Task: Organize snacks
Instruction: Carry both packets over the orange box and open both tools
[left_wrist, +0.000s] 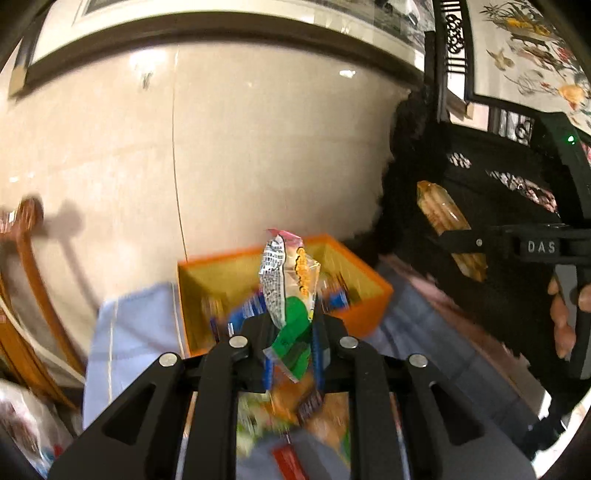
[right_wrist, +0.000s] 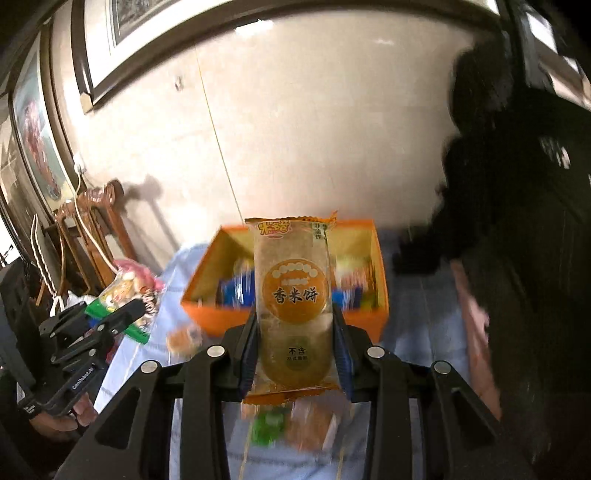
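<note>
- Left hand-held gripper (left_wrist: 291, 350) clamped on green-and-white snack packet (left_wrist: 284, 291); right hand-held gripper (right_wrist: 295, 354) clamped on rice-cracker packet (right_wrist: 293, 295).
- Mid-carry, judged; orange box (left_wrist: 369, 299) just ahead.
- Next: advance over box, release.

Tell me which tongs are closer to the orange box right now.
Hard to call; roughly level. Left tongs hold a green-and-white packet just short of the orange box; right tongs hold a rice cracker packet about as near.

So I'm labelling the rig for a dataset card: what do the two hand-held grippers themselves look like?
Both are matte black plastic linkages with round silver pivot pins and blue finger pads. The right hand-held gripper bears raised "DAS" lettering and a green indicator light; the left hand-held gripper has white lettering on its body. Bare fingers grip each handle.
</note>
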